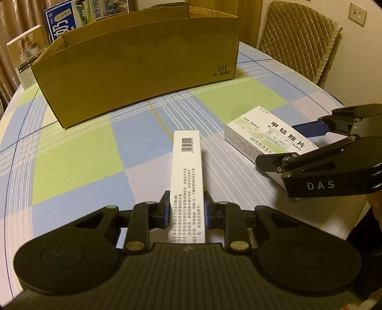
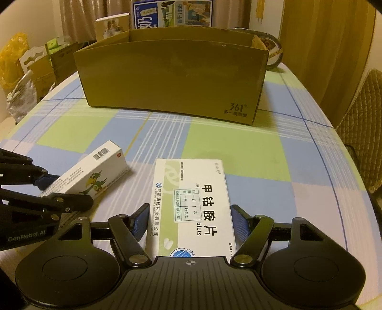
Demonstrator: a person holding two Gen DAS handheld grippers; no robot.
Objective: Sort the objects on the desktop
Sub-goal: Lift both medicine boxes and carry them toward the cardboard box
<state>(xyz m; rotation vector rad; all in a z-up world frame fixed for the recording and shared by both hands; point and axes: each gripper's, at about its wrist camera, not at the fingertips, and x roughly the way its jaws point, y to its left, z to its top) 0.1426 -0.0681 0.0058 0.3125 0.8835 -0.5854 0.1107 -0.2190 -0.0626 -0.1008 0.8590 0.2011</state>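
A long narrow white box (image 1: 187, 162) with a barcode lies on the checked tablecloth (image 1: 78, 155), pointing away from me. My left gripper (image 1: 186, 205) is shut on its near end, blue pads against both sides. In the right wrist view the same box (image 2: 95, 171) shows a green bird print, with the left gripper (image 2: 64, 190) around it. A wider white and green tablet box (image 2: 198, 190) lies flat to its right. My right gripper (image 2: 189, 214) straddles it, pads against its two long sides. From the left wrist view the tablet box (image 1: 262, 133) sits between the right gripper's (image 1: 284, 145) fingers.
An open brown cardboard box (image 1: 143, 71) stands across the far half of the table. Behind it are a blue milk carton case (image 1: 62, 21) and a small beige box (image 1: 26, 54). A tape roll (image 2: 274, 52) sits at its right end. A padded chair (image 1: 298, 35) stands beyond the table's right edge.
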